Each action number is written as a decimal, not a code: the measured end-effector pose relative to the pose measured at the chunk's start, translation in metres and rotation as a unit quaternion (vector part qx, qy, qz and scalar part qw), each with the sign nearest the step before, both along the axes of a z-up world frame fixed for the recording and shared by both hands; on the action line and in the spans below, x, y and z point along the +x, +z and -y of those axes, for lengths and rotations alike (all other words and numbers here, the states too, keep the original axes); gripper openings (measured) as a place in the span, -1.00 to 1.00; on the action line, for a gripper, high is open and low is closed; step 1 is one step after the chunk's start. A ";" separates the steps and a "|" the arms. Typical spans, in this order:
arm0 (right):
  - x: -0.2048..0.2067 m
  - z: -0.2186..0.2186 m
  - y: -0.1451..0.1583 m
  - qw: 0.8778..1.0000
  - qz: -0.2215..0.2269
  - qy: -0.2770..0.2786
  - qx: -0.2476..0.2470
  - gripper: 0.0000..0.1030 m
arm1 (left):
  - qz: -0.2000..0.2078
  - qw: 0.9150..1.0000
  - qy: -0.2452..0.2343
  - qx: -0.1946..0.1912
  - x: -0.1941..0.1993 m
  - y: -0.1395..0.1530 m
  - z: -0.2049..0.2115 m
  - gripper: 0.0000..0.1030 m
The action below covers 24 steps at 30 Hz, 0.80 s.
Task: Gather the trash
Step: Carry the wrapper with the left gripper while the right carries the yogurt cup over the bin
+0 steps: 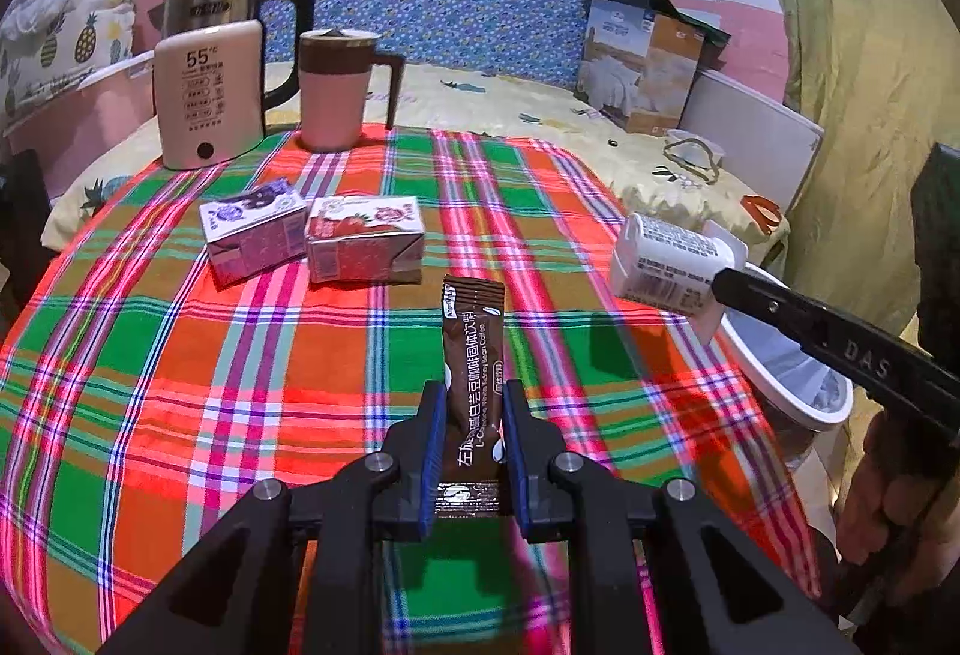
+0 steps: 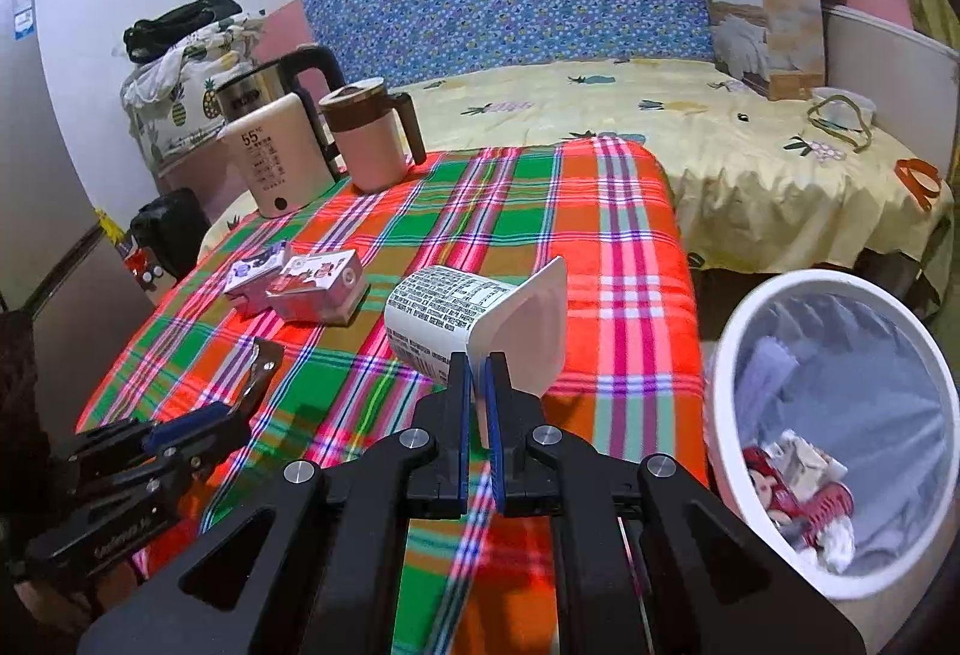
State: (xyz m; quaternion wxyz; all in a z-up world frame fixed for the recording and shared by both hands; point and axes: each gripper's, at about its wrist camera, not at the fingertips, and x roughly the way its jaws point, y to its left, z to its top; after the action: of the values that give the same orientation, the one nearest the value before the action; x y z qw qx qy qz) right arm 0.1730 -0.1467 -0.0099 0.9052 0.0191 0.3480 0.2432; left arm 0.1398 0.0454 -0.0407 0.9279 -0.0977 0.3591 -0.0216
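Right hand-held gripper (image 2: 478,364) pinches only the yogurt cup (image 2: 447,319) rim, bin (image 2: 729,355) at 3 o'clock, so it may slip; left hand-held gripper (image 1: 474,397) clamps the coffee sachet (image 1: 472,355).

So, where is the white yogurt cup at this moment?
The yogurt cup is on its side in the right gripper, above the plaid tablecloth, left of the white trash bin.

Two drink cartons (image 1: 312,238), one coffee sachet (image 1: 473,355), one yogurt cup (image 2: 474,322), one kettle (image 1: 237,36), one warmer (image 1: 207,93), one mug (image 1: 336,90), one bin (image 2: 840,433), two tongs (image 1: 474,409)
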 end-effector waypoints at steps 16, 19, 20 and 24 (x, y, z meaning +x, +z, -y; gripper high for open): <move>-0.019 0.043 0.006 0.999 0.015 -0.042 0.017 -0.86 | 0.007 0.998 -0.055 0.012 0.004 0.017 0.056 -0.63; -0.021 0.050 0.006 0.998 0.017 -0.051 0.017 -0.86 | 0.009 0.998 -0.066 0.014 0.007 0.019 0.066 -0.63; -0.022 0.052 0.006 0.998 0.017 -0.053 0.018 -0.86 | 0.009 0.997 -0.070 0.015 0.009 0.020 0.070 -0.63; -0.024 0.063 0.005 0.997 0.019 -0.066 0.018 -0.86 | 0.008 0.996 -0.084 0.016 0.015 0.021 0.083 -0.63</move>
State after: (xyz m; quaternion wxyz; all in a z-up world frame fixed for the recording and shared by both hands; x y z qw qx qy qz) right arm 0.1491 -0.2099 -0.0053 0.9251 0.0538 0.3246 0.1896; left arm 0.1550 -0.0374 -0.0192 0.9272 -0.0525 0.3587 -0.0944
